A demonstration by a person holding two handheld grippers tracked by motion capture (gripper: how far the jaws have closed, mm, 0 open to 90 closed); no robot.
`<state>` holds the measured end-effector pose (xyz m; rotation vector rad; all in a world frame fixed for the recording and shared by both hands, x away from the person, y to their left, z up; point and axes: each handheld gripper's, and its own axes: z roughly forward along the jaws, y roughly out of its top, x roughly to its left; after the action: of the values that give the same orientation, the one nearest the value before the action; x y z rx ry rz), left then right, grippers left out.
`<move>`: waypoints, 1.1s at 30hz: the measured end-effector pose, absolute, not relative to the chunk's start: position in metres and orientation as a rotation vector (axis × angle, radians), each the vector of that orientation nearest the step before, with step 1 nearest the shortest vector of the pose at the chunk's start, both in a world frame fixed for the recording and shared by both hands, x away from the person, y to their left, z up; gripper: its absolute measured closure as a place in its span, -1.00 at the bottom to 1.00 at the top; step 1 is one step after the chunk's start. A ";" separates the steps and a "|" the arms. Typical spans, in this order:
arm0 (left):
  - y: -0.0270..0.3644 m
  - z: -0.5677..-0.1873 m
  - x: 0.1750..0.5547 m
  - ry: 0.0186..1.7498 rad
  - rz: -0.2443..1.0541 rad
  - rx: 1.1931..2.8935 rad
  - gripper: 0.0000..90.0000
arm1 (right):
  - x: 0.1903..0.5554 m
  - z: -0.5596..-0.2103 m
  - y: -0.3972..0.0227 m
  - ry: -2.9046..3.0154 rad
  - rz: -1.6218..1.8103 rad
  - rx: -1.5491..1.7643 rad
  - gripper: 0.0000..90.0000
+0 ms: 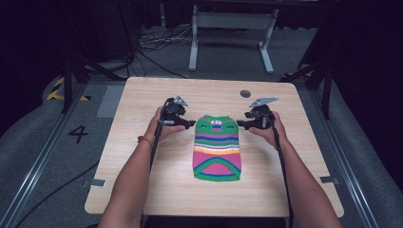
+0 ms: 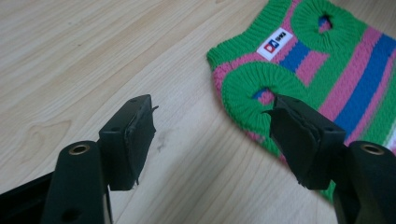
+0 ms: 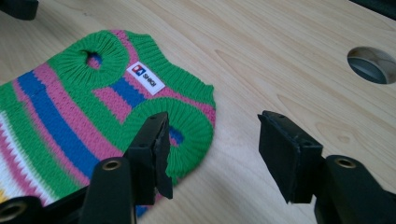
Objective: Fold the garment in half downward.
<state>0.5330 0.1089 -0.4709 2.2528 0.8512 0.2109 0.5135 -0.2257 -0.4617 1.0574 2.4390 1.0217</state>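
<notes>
I saw the striped knitted sweater (image 1: 217,148) lying flat near the middle of the wooden table (image 1: 142,180), its white label (image 1: 216,122) at the far end. The left gripper (image 1: 192,123) sat just beside the far left corner, jaws apart, nothing between them; in its own view one jaw overlapped the green armhole cuff (image 2: 254,88). The right gripper (image 1: 239,124) sat at the far right corner, jaws likewise apart and empty. A round hole (image 1: 245,93) lay beyond in the tabletop.
</notes>
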 end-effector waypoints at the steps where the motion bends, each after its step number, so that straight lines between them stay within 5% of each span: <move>1: 0.106 -0.472 0.536 0.858 0.218 2.249 -0.31 | 0.516 -0.463 -0.223 2.438 1.018 1.058 0.03; 12: 0.081 -0.483 0.554 0.915 0.203 2.234 -0.20 | 0.537 -0.478 -0.210 2.447 1.035 1.119 0.17; 17: 0.070 -0.496 0.557 0.926 0.183 2.253 0.12 | 0.541 -0.487 -0.205 2.461 1.022 1.143 0.21; 28: 0.063 -0.500 0.557 0.930 0.193 2.271 0.16 | 0.544 -0.502 -0.202 2.459 1.032 1.188 0.30; 33: 0.058 -0.500 0.553 0.878 0.157 2.277 0.63 | 0.542 -0.502 -0.200 2.477 1.048 1.182 0.65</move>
<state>0.5528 0.0583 -0.4999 2.2773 0.8775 0.1567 0.5416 -0.1999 -0.5023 1.1815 2.4771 1.0478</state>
